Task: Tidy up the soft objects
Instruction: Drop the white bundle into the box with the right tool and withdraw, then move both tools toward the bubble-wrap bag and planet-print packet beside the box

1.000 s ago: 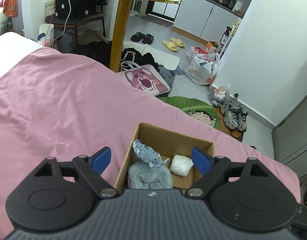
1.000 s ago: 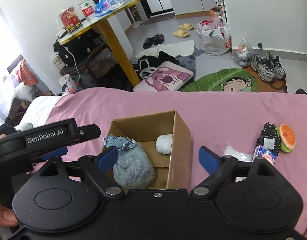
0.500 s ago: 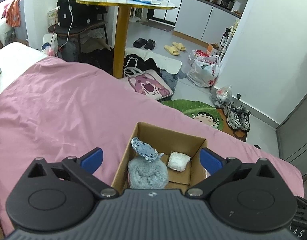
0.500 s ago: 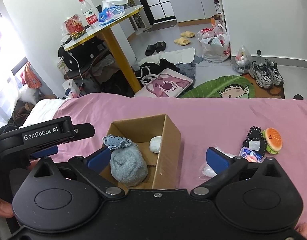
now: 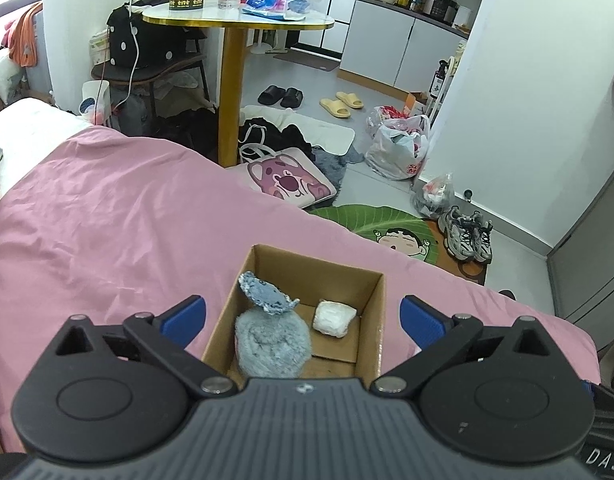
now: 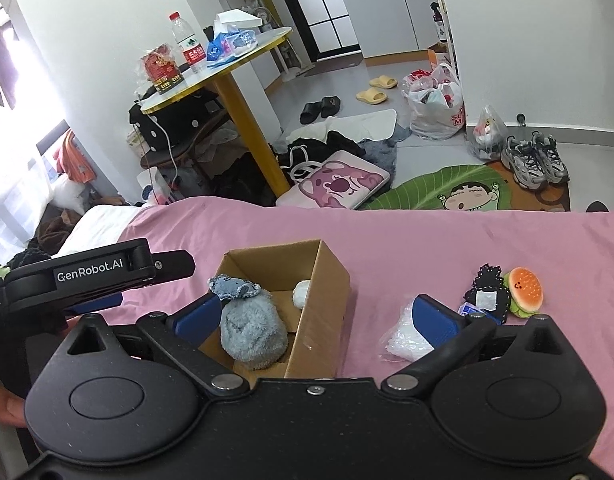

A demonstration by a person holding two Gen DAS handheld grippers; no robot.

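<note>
On the left the pink bedsheet (image 5: pixel 107 232) lies soft and wrinkled over the bed. The left gripper (image 5: pixel 303 320) is held above the near side of the bed, its two blue-tipped fingers spread wide apart, one on each side of the cardboard box (image 5: pixel 371 308), and they hold nothing and touch nothing.

The box is open at the top, with stiff brown walls. In its near left part sits a fluffy grey-blue plush (image 5: pixel 272 340), round like a ball, with a flat frayed piece of blue denim-like cloth on top. In the far right corner of the box lies a small white soft bundle (image 5: pixel 333 317), a little squarish.

The right gripper (image 6: pixel 315 314) is also wide open and empty, over the near right wall of the box. Near its right finger, on the sheet, lies a white crinkled plastic packet (image 6: pixel 401 338). Further right on the sheet there is a black knitted piece (image 6: pixel 487 294) with a white patch, and touching it a small burger plush (image 6: pixel 525 290) with an orange bun and a face.
</note>
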